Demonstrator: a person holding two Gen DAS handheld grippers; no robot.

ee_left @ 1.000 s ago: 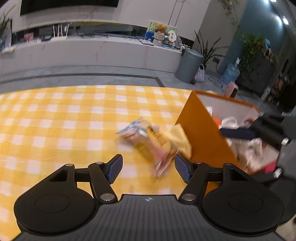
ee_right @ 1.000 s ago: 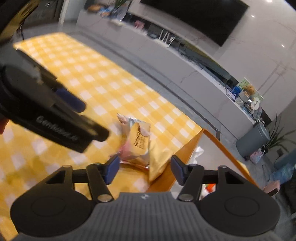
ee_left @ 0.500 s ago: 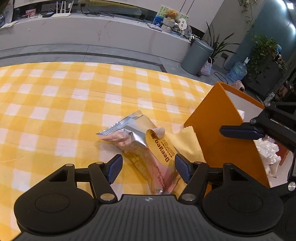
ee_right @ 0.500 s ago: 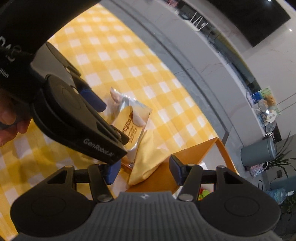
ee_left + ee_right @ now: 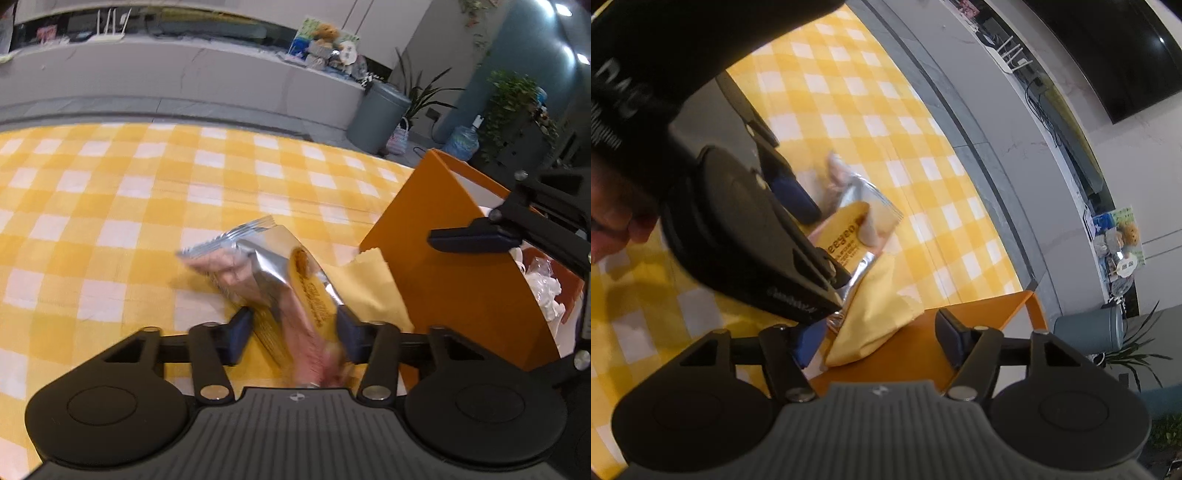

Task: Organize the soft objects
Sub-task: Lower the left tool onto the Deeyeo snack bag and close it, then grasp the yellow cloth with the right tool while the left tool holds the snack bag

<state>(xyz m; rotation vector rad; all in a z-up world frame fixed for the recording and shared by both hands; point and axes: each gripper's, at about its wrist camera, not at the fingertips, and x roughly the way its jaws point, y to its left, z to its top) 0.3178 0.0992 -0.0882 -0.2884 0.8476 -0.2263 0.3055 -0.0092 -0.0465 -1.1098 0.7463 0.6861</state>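
A silver and pink snack packet (image 5: 273, 273) lies on the yellow checked tablecloth (image 5: 110, 206). My left gripper (image 5: 293, 332) has its jaws narrowed around the packet's near end, pads touching its sides. The packet also shows in the right wrist view (image 5: 857, 229), partly behind the left gripper. A yellow cloth (image 5: 369, 291) lies under the packet against the orange box (image 5: 443, 280); it also shows in the right wrist view (image 5: 875, 314). My right gripper (image 5: 875, 343) is open and empty, above the box's edge (image 5: 960, 317).
The orange box holds white crumpled items (image 5: 543, 291). Beyond the table are a grey bin (image 5: 376, 118), plants (image 5: 517, 99) and a low white counter (image 5: 184, 74).
My left gripper has moved forward over the packet and its jaws have closed in on it. The right gripper has shifted a little further over the box.
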